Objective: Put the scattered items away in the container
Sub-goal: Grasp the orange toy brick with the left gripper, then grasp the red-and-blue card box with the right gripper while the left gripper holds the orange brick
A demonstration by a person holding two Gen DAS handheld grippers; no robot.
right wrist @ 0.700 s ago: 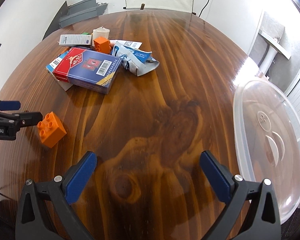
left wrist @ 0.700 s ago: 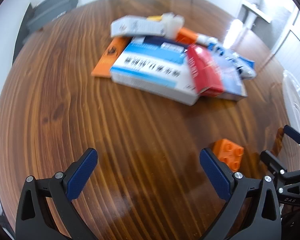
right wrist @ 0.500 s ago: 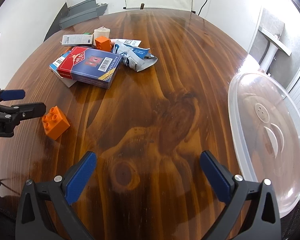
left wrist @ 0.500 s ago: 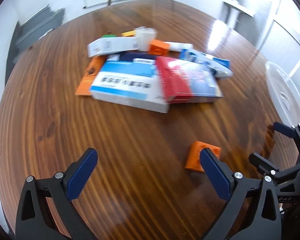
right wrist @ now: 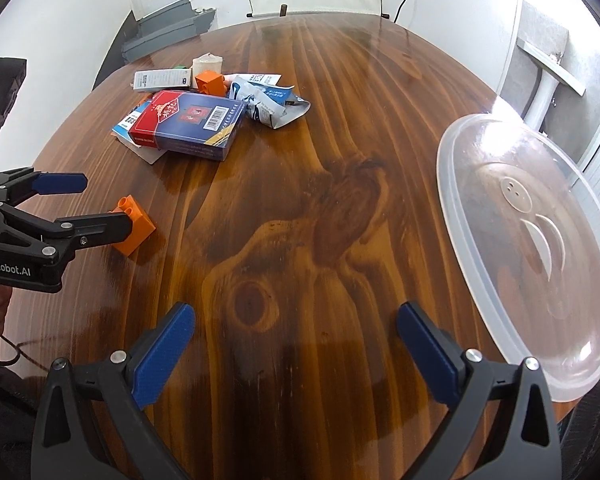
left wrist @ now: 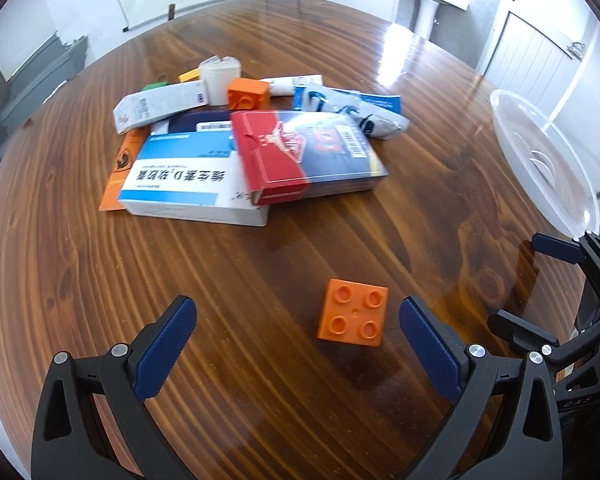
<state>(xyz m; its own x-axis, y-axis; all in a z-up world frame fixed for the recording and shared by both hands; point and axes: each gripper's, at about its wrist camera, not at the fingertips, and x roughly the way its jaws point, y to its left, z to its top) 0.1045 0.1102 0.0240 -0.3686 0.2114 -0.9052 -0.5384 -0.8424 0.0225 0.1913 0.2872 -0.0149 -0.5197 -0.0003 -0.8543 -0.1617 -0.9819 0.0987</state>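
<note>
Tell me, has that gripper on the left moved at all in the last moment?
Yes. In the right wrist view, the left gripper has pushed farther in over the table, and its lower finger now covers part of the orange brick.

Both fisheye cameras are sitting just behind their own fingers and looking steeply down and forward across the wooden worktop [left wrist: 80, 264]. The left wrist view is hanging low and close over the near part of the worktop, with a lone orange brick [left wrist: 354, 312] between its blue-padded fingers [left wrist: 168, 346] and the right gripper [left wrist: 536, 284] entering at its right edge. The right wrist view is facing the same way from further right, taking in the left gripper [right wrist: 76, 204] at its left edge. The 2 views are sharing the brick, the pile of boxes [left wrist: 236, 152] and the clear plastic container [right wrist: 532, 248].
</note>
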